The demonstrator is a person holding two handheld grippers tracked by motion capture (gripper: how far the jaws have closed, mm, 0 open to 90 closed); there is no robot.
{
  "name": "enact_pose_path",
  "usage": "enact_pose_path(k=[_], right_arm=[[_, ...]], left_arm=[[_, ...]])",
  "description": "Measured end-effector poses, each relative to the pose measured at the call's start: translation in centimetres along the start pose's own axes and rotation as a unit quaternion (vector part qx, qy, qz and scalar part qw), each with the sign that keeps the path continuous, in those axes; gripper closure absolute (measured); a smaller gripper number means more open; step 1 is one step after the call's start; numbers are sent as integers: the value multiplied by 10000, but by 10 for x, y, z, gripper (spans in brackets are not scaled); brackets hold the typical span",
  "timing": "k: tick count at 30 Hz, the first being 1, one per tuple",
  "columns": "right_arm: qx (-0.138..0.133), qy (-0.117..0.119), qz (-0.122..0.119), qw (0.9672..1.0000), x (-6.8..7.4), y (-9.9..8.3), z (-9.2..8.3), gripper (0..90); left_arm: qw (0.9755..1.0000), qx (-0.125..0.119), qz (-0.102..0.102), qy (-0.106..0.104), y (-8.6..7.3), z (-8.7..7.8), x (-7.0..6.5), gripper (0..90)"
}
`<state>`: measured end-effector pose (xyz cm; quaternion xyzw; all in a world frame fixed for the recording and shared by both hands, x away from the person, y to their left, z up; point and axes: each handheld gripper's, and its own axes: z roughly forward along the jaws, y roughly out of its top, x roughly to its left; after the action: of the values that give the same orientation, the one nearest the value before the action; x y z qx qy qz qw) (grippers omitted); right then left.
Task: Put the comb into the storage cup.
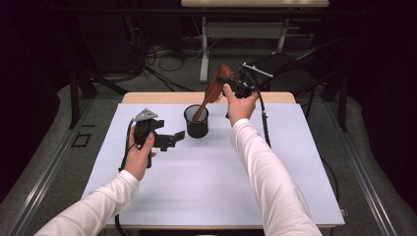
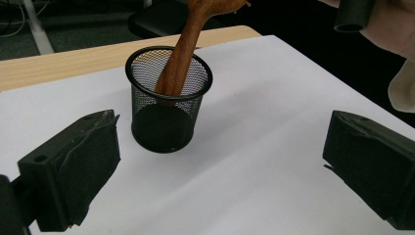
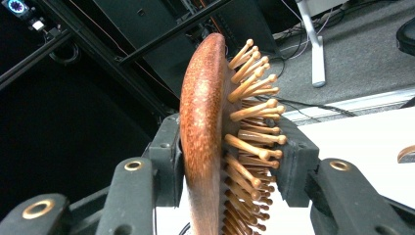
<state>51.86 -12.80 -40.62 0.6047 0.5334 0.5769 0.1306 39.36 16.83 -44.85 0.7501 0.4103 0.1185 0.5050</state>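
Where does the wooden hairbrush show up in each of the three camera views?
High view: the wooden hairbrush slants at upper centre, handle down in the black mesh cup, head held by the right gripper.
Left gripper view: its handle stands in the cup at top centre, head cut off by the top edge.
Right gripper view: its head fills the centre, clamped between the jaws.
Shared landmark: the white table top.

Polished reddish-brown wood, finely speckled and glossy, forms the back of the hairbrush (image 3: pixel 203 122) clamped in my right gripper (image 3: pixel 230 161); its pale wooden pegs end in smooth rounded tips. The pen cup (image 2: pixel 169 100) is black wire mesh with a smooth metal rim. My left gripper (image 2: pixel 220 161) wears matt black plastic with scuffed rubbery pads. A matt white sheet covers the light-wood table (image 1: pixel 206 182).
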Motion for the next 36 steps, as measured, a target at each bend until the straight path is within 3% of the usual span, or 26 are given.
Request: enact_pose_path(k=[16, 36], right_arm=[[73, -66, -270, 9996, 1, -20, 9, 523], [223, -78, -189, 9995, -3, -37, 17, 522]], left_arm=[[10000, 1, -29, 16, -1, 0, 4, 5], [10000, 9, -54, 16, -3, 1, 5, 5]])
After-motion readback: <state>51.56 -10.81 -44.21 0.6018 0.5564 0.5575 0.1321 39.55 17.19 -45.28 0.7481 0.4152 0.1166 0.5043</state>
